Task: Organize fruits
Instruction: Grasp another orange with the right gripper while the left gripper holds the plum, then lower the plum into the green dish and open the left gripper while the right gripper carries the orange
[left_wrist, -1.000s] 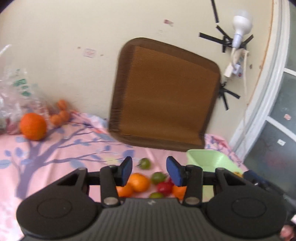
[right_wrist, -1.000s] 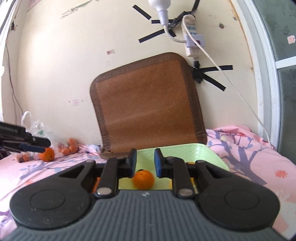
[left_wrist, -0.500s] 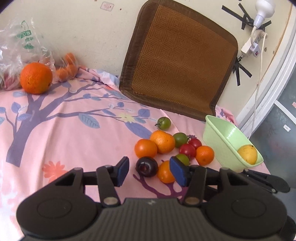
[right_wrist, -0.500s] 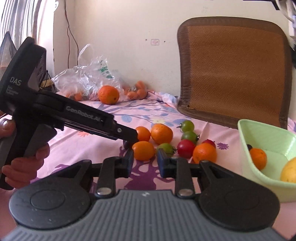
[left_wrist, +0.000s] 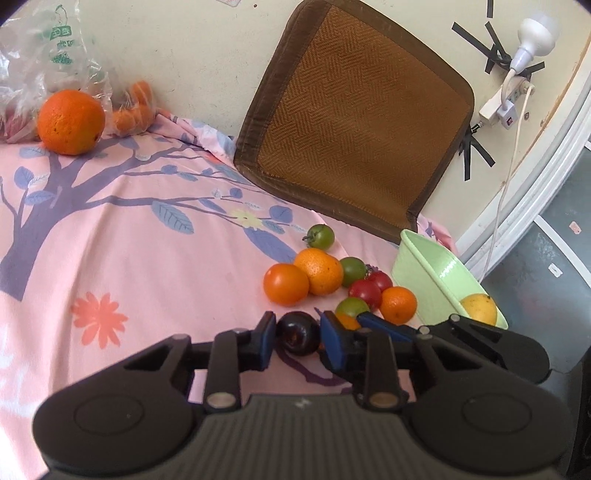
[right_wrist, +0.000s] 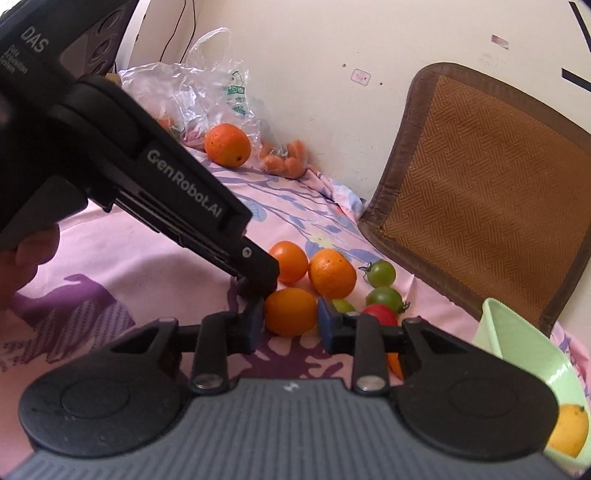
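Note:
A pile of small fruits lies on the pink sheet: oranges (left_wrist: 320, 270), green tomatoes (left_wrist: 320, 235) and red tomatoes (left_wrist: 365, 291). My left gripper (left_wrist: 297, 336) stands open around a dark plum (left_wrist: 297, 333), its pads close on either side. My right gripper (right_wrist: 290, 321) stands open around an orange fruit (right_wrist: 290, 311) lying on the sheet. The right gripper's fingers (left_wrist: 384, 326) show in the left wrist view beside the plum. A light green bowl (left_wrist: 428, 269) at the right holds a yellow-orange fruit (left_wrist: 478, 308).
A big orange (left_wrist: 71, 122) and a plastic bag (left_wrist: 44, 62) with small carrots lie at the back left. A brown woven cushion (left_wrist: 354, 122) leans on the wall. The left gripper's body (right_wrist: 147, 177) crosses the right wrist view. A power strip (left_wrist: 502, 107) hangs at the right.
Both grippers dropped from the wall view towards the fruit pile. The left jaws now flank the plum, the right jaws flank an orange fruit.

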